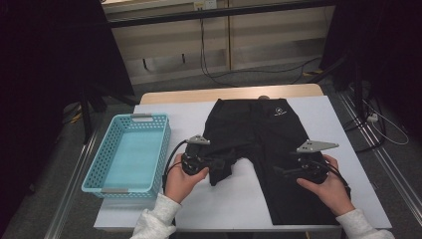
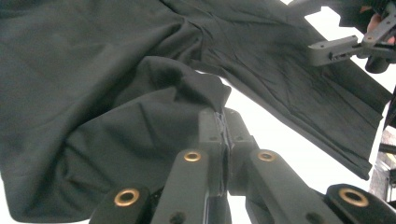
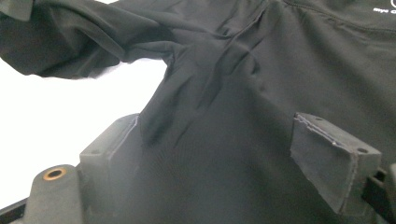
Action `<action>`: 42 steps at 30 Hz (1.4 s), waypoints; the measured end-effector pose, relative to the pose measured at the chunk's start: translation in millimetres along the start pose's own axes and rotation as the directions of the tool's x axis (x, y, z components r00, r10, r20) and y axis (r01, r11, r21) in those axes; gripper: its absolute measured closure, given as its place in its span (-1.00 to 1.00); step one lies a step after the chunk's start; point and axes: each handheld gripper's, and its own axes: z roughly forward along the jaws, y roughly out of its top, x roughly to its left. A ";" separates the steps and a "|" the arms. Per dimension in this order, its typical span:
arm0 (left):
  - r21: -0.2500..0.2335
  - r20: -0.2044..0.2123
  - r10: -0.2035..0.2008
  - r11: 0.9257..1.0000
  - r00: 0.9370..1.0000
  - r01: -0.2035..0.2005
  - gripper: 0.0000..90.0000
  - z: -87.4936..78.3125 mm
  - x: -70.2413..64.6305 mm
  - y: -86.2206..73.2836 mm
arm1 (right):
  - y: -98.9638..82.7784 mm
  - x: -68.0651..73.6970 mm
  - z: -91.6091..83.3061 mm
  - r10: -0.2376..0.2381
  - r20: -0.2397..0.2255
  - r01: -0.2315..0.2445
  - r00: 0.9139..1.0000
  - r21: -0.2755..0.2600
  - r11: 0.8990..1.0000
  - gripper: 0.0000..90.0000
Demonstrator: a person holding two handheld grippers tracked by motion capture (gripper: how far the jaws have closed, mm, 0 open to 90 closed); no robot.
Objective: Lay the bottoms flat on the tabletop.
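On the white worktop (image 1: 318, 124), a pair of black shorts (image 1: 271, 144) lies spread with its waistband toward twelve o'clock and its two legs running toward six o'clock, while a turquoise perforated basket (image 1: 94, 174) stands open at nine o'clock of the garment with nothing visible inside. The work, apparently folding the shorts and perhaps stowing them in that basket, looks barely begun: one leg hem is gathered up and bunched near the crotch, the other leg lies flat to its full length, and no finished fold is in place, so nearly all the folding and any putting away remain. The left gripper (image 1: 213, 164) is clenched on the hem of the leg on its side; in the left gripper view its jaws stand pressed together with a pinch of black cloth caught between them (image 2: 223, 122), and the fabric hangs crumpled from that hold. The right gripper (image 1: 284, 172) rests over the other leg with its jaws spread wide; in the right gripper view its pads (image 3: 327, 158) stand apart on either side of smooth fabric and do not pinch it.
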 end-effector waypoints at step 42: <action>-0.024 -0.046 -0.062 0.998 0.997 0.061 0.97 -26.7 3.2 -17.8 | 12.3 16.1 23.4 -0.062 -0.064 0.064 0.996 0.033 0.997 -0.62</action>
